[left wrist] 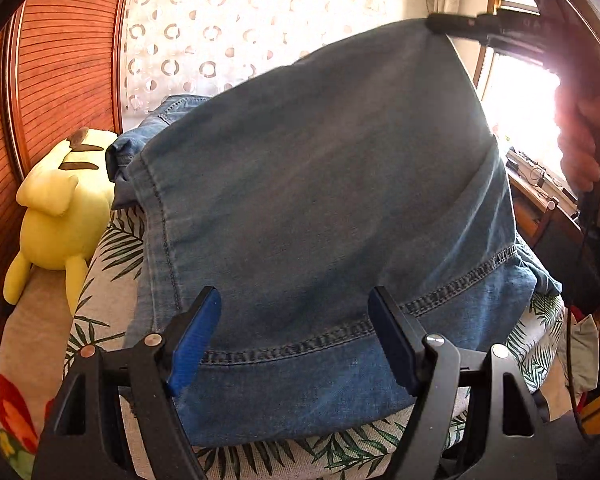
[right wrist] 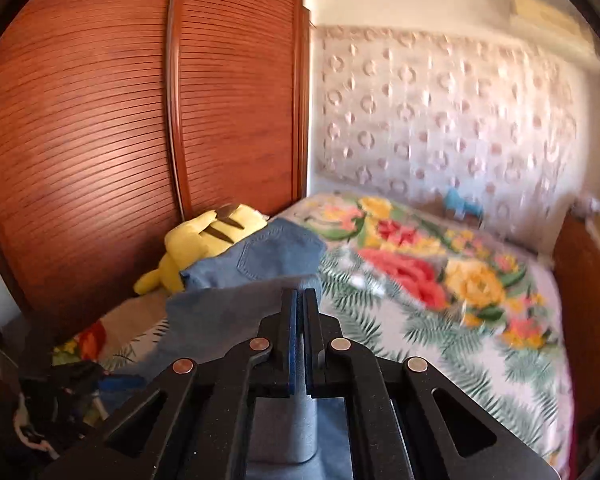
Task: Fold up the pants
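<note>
Blue denim fills most of what my left side sees: the pants [left wrist: 320, 208] lie on the bed [left wrist: 112, 248], and one part of them is lifted up high above it. My left gripper [left wrist: 294, 340] is wide open, with a blue pad on each side of the stitched hem, and I cannot tell if the pads touch the cloth. My right gripper [right wrist: 299, 312] is squeezed tight on the pants [right wrist: 236, 312], with a corner of the cloth pinched between the pads. In the left view that same right gripper [left wrist: 440, 23] holds the top corner of the pants up, far above the bed. The other end of the pants, with a back pocket, rests on the bed next to a yellow plush toy [right wrist: 204, 240]. The toy lies at the edge of the bed, close to the brown slatted wardrobe [right wrist: 120, 120]. The bed has a cover with leaves and big flowers.
</note>
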{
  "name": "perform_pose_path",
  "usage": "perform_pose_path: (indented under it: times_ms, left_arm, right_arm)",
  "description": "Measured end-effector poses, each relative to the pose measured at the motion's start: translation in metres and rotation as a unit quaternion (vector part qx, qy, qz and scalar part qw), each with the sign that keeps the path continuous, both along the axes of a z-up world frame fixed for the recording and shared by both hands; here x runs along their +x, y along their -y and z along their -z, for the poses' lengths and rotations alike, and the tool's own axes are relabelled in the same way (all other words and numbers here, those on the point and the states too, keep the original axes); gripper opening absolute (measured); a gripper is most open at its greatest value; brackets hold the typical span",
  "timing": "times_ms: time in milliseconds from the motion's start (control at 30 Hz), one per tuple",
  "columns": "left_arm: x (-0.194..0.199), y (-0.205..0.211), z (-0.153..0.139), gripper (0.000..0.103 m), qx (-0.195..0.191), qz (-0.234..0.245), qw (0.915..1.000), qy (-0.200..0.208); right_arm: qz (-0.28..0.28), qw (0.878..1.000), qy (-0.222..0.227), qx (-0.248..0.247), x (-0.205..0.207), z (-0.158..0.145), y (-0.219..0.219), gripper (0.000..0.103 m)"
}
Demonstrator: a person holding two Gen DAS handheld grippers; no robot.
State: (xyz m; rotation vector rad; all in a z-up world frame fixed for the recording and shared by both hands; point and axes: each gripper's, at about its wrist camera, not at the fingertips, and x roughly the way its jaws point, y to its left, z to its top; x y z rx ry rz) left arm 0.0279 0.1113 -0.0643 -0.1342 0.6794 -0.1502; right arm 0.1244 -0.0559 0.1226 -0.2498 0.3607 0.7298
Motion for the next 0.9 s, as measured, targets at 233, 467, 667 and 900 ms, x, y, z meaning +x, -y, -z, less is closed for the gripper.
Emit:
perform_pose_path:
  times_ms: [233,467,667,900]
  left_arm:
    - [0.001,-0.001,-0.001,0.077,0.001,0.001,1.0,0.001]
    - [0.003,0.0,-0.004,0.077,0.006,0.004,1.0,0.003]
    - [0.007,0.01,-0.009,0.077,0.012,0.014,0.9998,0.01]
    - [0.012,0.026,-0.01,0.077,0.016,0.031,0.9993,0.01]
  right_arm:
    - [0.004,1.0,0.017,0.006,-0.003,-0.006,-0.008,0.0]
    - [0.03,0.999,-0.034,-0.018,0.018,0.034,0.001,0.0]
    - [0.056,0.996,-0.065,-0.015,0.012,0.071,0.041,0.0]
    - [0.11,0.99,-0.093,-0.007,-0.009,0.093,0.101,0.0]
